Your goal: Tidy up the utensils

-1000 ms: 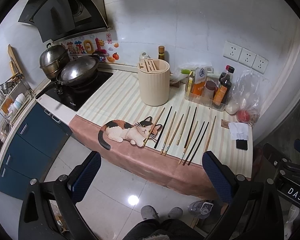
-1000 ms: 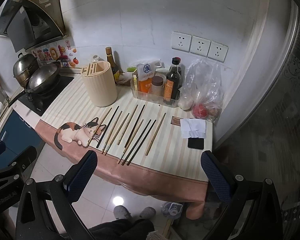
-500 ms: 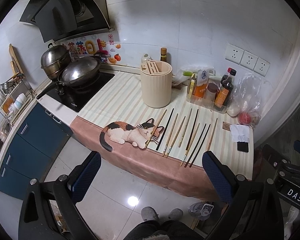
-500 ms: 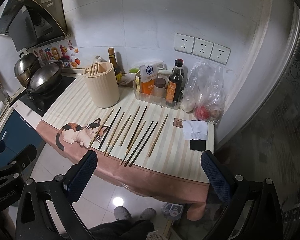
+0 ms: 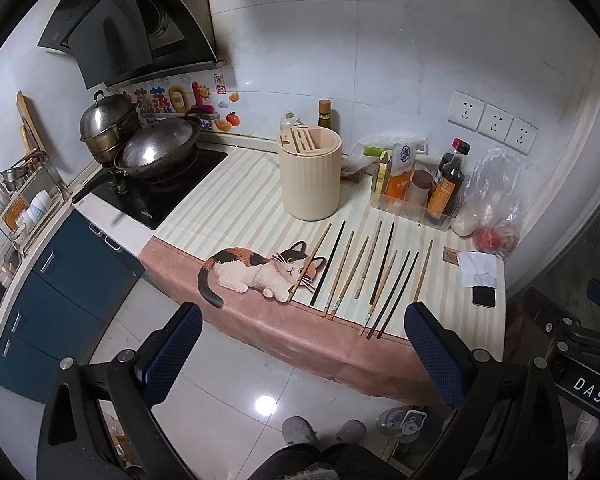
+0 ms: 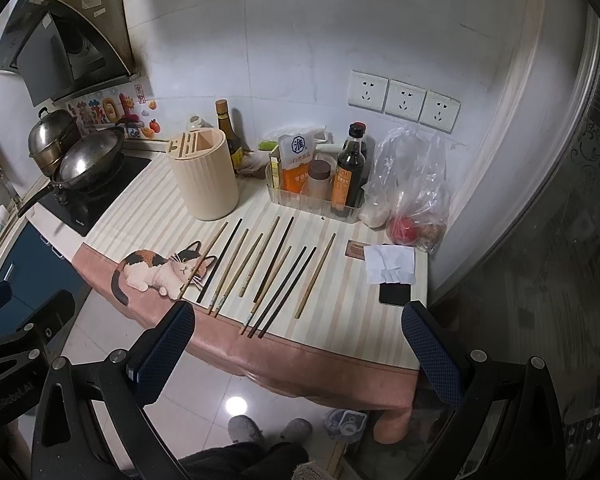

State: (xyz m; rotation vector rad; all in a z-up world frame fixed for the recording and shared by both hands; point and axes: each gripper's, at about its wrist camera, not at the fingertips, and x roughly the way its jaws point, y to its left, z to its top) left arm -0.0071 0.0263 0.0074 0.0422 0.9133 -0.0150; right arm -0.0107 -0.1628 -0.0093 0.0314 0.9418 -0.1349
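Note:
Several chopsticks (image 5: 374,272) (image 6: 266,272), some light wood and some dark, lie side by side on the striped counter mat. Behind them stands a cream ribbed utensil holder (image 5: 310,174) (image 6: 206,174) with slots in its top. My left gripper (image 5: 300,344) hangs open above the floor, short of the counter's front edge, with nothing between its blue pads. My right gripper (image 6: 296,344) is open too, held over the front edge of the counter, empty. Each gripper also shows at the side edge of the other's view.
A wok (image 5: 158,150) and a steel pot (image 5: 108,122) sit on the hob at left. A clear tray of bottles (image 6: 320,188), a plastic bag (image 6: 414,188), folded paper (image 6: 392,264) and a phone (image 6: 394,294) occupy the right. A person's feet (image 5: 324,432) stand on the tiled floor.
Both grippers have risen and tilted slightly, so the counter sits lower in each view. Nothing on the counter has moved, and both grippers stay open.

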